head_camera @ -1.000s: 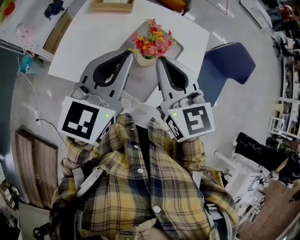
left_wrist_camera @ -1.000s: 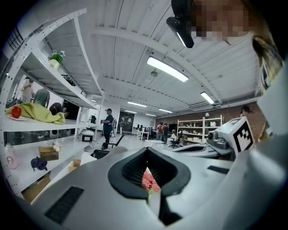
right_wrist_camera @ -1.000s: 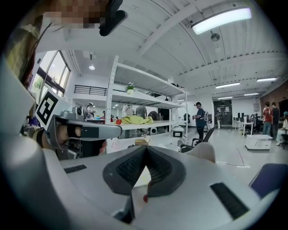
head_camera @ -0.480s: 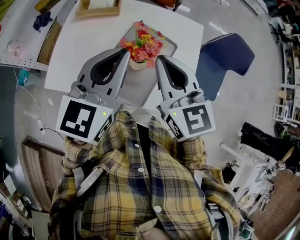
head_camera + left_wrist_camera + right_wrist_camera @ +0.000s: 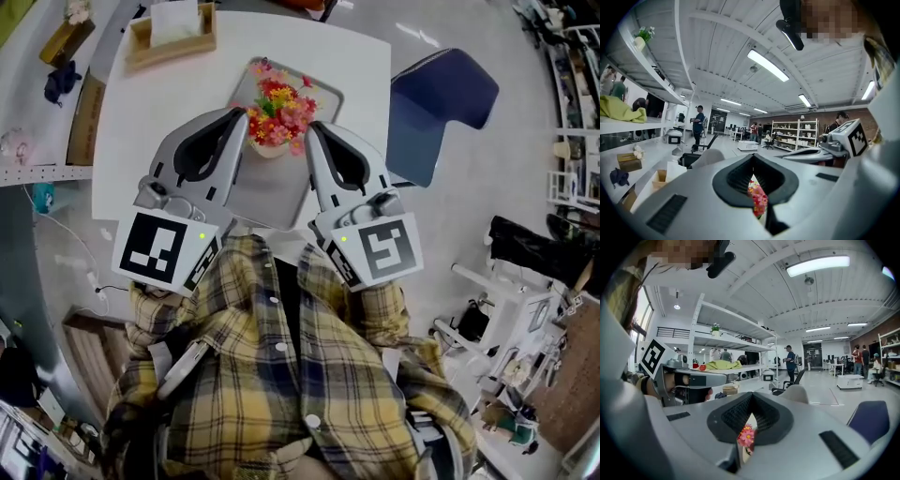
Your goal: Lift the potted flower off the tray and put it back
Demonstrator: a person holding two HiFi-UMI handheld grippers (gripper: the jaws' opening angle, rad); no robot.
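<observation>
The flower pot (image 5: 274,117) stands over the tray (image 5: 326,98) on the tabletop (image 5: 141,122), close between the left tongs (image 5: 245,115) and right tongs (image 5: 313,128) — only the head view shows this. Each tongs' own view shows its jaws closed, gripping nothing — blossoms peek through behind.

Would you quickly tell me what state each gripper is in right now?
Left gripper: closed, nothing between its jaws, beside the potted flower.
Right gripper: closed, nothing between its jaws, on the flower's other side.
</observation>
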